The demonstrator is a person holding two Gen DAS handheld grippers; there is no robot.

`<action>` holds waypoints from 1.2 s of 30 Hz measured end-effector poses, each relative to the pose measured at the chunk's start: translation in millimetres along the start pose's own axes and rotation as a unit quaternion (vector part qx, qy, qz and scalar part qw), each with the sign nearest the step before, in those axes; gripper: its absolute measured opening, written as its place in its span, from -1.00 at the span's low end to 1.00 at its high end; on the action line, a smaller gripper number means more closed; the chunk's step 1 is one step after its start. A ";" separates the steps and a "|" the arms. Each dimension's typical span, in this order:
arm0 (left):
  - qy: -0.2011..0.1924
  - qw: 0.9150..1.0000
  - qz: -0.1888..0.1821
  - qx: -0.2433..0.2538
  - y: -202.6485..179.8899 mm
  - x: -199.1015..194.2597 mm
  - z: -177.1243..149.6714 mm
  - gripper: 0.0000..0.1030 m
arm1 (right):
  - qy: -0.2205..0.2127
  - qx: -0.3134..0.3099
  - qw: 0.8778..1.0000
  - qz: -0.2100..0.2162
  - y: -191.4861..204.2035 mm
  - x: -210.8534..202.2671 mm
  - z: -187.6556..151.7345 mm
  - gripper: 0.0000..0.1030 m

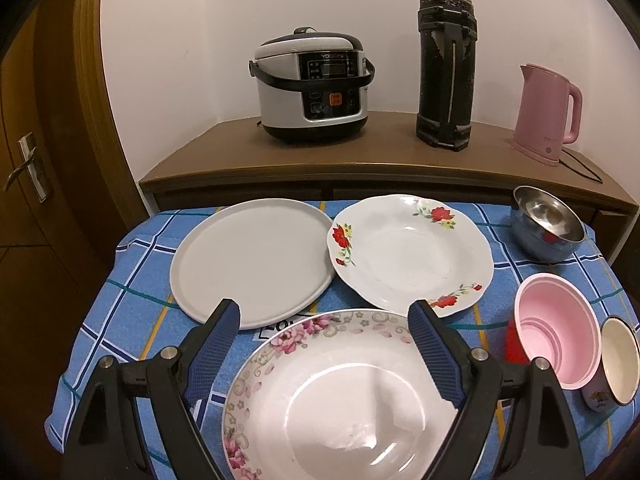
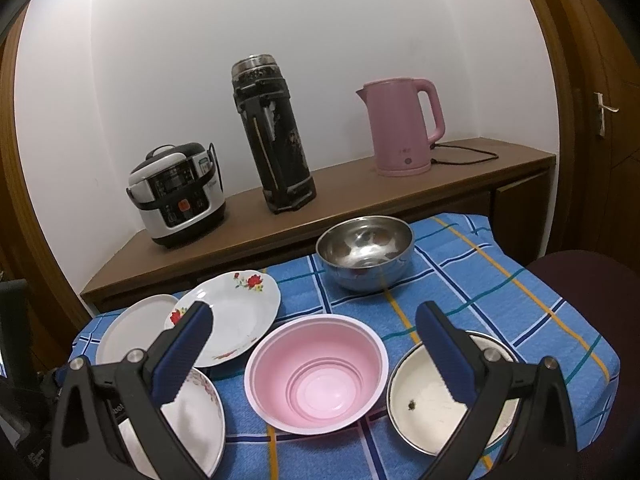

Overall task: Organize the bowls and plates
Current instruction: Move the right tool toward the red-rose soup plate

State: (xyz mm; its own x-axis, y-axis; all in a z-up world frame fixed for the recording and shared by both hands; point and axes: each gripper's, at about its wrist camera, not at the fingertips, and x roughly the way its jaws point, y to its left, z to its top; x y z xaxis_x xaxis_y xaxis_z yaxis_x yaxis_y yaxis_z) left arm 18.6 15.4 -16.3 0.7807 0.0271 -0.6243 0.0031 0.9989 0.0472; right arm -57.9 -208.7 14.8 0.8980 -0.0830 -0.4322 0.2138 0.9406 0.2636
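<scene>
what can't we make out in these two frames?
- Pink-flower plate: near rim cut off by the frame's bottom edge and the left claw in the left view; mostly behind the right claw in the right view.
- Enamel bowl: part of its rim behind a claw finger, right view.
- Speck in that bowl: too small to identify.

Your left gripper (image 1: 324, 316) hangs with fingers (image 1: 218, 340) spread above the pink-flowered plate (image 1: 320, 400) on the worktop (image 1: 132, 280).
</scene>
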 end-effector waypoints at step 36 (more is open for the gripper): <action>0.017 1.000 -0.010 -0.010 10.4 19.2 16.9 0.70 | 0.026 -0.014 1.000 0.001 13.9 21.8 10.2 1.00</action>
State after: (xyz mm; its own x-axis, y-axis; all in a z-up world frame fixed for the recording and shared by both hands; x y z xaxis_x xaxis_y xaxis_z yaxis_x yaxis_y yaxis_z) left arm 44.2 25.7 -14.7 0.7587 0.0080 -0.6514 0.0057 0.9998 0.0189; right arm -31.4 -200.7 17.8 0.8767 -0.0643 -0.4766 0.2008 0.9494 0.2414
